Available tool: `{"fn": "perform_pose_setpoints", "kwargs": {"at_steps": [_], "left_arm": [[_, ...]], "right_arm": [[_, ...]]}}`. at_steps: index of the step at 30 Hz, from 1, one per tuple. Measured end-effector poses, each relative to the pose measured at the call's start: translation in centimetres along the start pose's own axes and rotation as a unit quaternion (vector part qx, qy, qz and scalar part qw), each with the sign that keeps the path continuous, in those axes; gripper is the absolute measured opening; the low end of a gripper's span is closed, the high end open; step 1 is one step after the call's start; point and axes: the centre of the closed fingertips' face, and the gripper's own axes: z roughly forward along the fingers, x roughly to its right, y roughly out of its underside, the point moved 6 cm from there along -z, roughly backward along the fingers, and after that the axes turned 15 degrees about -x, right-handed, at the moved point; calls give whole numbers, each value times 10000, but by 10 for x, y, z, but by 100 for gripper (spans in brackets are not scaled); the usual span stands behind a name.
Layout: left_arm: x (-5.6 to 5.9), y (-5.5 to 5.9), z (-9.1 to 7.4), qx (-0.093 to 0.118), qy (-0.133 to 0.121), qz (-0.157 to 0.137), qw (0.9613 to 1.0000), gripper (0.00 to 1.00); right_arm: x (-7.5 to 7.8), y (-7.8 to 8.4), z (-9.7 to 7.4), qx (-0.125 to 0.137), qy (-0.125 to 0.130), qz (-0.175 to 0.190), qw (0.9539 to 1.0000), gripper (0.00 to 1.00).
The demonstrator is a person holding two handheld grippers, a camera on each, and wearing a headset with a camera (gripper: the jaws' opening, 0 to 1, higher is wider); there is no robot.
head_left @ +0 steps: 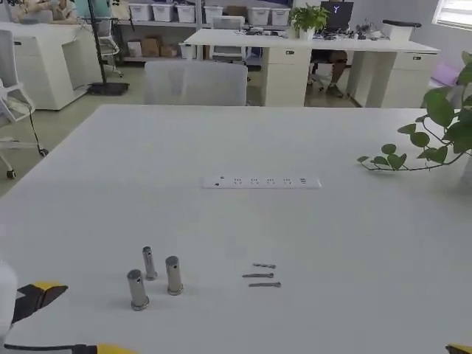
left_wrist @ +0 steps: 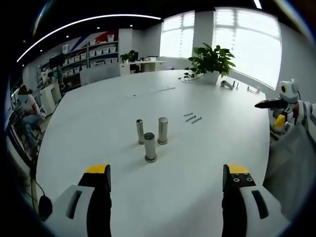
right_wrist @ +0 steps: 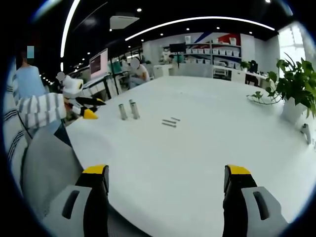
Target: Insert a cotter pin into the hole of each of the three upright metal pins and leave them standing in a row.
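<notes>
Three upright metal pins [head_left: 150, 263] [head_left: 174, 275] [head_left: 137, 289] stand in a loose cluster on the white table [head_left: 332, 236], front left. Three small cotter pins [head_left: 259, 276] lie flat to their right. My left gripper [head_left: 77, 318] sits at the bottom left corner, short of the pins. A yellow tip of my right gripper [head_left: 459, 348] peeks in at the bottom right. In the left gripper view the gripper [left_wrist: 167, 173] is open and holds nothing, with the metal pins [left_wrist: 150, 147] ahead and the cotter pins [left_wrist: 191, 118] beyond. My right gripper [right_wrist: 167, 172] is open too, far from the cotter pins [right_wrist: 169, 121].
A white power strip [head_left: 262, 182] is set into the table's middle. A potted plant [head_left: 435, 133] trails leaves over the right edge. A grey chair [head_left: 195, 82] stands at the far side. Desks and shelves fill the room behind.
</notes>
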Motion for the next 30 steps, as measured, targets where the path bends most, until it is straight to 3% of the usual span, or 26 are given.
{"fn": "perform_pose_setpoints", "kwargs": {"at_steps": [22,30], "left_arm": [[-6,-11,23,-34,12,-74,10000,82],[-9,-14,33,-77,33,-222,9997,71]], "right_arm": [[-1,0,1,-20,11,46,10000,98],[-1,0,1,-36,27,68,10000,97]]}}
